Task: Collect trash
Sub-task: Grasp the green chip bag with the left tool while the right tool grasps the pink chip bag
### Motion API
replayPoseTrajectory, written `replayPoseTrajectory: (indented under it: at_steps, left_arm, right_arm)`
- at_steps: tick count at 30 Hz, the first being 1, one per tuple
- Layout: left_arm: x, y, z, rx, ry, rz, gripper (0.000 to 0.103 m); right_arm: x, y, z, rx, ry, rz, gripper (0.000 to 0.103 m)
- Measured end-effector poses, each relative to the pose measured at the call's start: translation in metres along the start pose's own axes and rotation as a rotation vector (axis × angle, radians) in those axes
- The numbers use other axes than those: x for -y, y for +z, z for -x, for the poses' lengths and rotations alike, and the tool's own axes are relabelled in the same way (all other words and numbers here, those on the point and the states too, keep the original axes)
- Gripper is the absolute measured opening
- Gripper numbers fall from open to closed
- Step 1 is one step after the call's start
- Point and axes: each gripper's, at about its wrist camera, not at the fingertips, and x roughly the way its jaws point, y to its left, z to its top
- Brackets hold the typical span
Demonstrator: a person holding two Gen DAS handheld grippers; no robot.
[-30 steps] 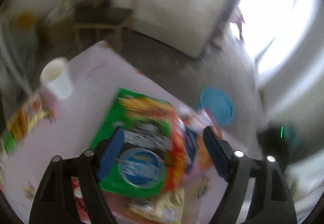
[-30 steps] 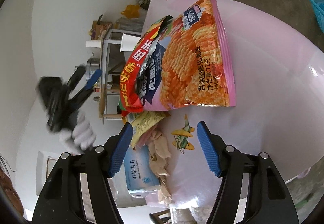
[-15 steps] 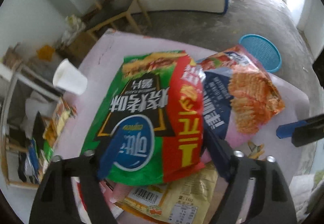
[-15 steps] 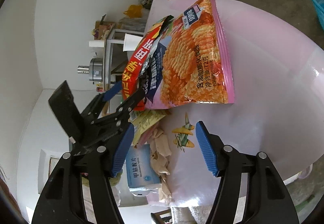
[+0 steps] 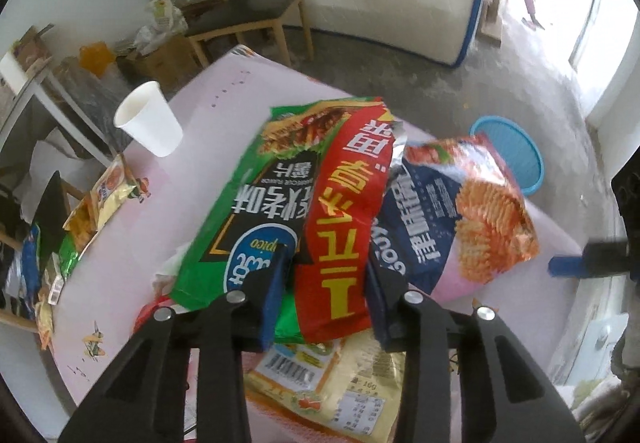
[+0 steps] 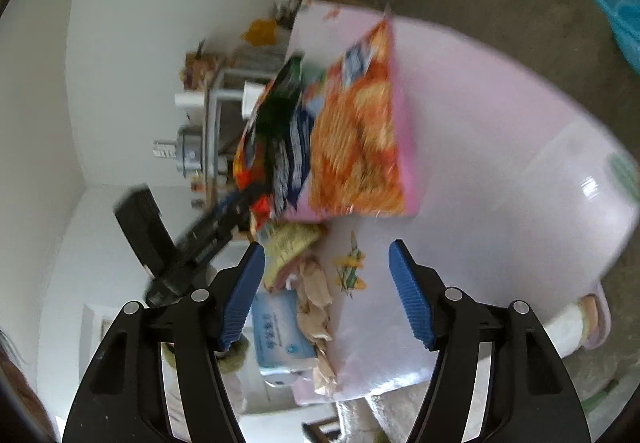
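White paper cup, conical, upright at the left on the smooth pink table. Left gripper jaws closing on a crinkled green-and-red foil bag, overlapping an orange chip bag. Round blue basket on the floor. Right gripper spread, empty.
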Motion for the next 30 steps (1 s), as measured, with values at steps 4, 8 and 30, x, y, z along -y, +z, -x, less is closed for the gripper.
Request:
replayPoseTrajectory:
  at_steps: [4, 8, 30]
  left_arm:
    - [-0.012, -0.001, 0.009, 0.023, -0.033, 0.057, 0.032]
    - [-0.021, -0.002, 0.008, 0.013, -0.078, 0.115, 0.031]
    - [-0.038, -0.014, -0.015, -0.051, -0.205, 0.234, 0.031]
  right_arm:
    - [0.016, 0.018, 0.024, 0.085, 0.01, -0.068, 0.063]
    - [0.028, 0.031, 0.012, 0.068, -0.014, -0.112, 0.063]
    - [0.0, 0.035, -0.047, -0.078, 0.236, -0.112, 0.035]
